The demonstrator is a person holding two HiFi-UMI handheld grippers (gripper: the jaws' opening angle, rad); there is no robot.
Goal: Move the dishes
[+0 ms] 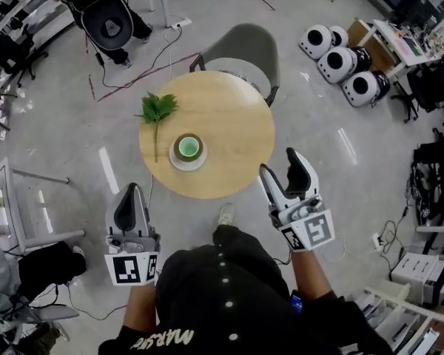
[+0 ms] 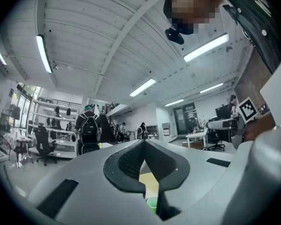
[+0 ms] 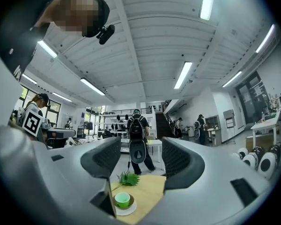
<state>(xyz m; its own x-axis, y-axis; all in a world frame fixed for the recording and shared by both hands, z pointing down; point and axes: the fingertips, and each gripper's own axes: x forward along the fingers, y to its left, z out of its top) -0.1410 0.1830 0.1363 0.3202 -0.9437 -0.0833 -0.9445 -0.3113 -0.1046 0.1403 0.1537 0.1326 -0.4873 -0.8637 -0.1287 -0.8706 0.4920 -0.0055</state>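
The green cup (image 1: 188, 147) stands on a white saucer (image 1: 179, 165) near the person's side of the round wooden surface (image 1: 237, 117). A leafy sprig (image 1: 157, 109) lies just beside them on the left. Both tools are held on the person's side of the surface, apart from the dishes. The left hand-held gripper (image 1: 131, 191) has its jaws pressed together with nothing between them; the cup lies ahead of it and to its right. The right hand-held gripper (image 1: 281, 167) has its jaws well apart and empty. The cup and saucer lie ahead of it to its left, showing low between its jaws in the right gripper view.
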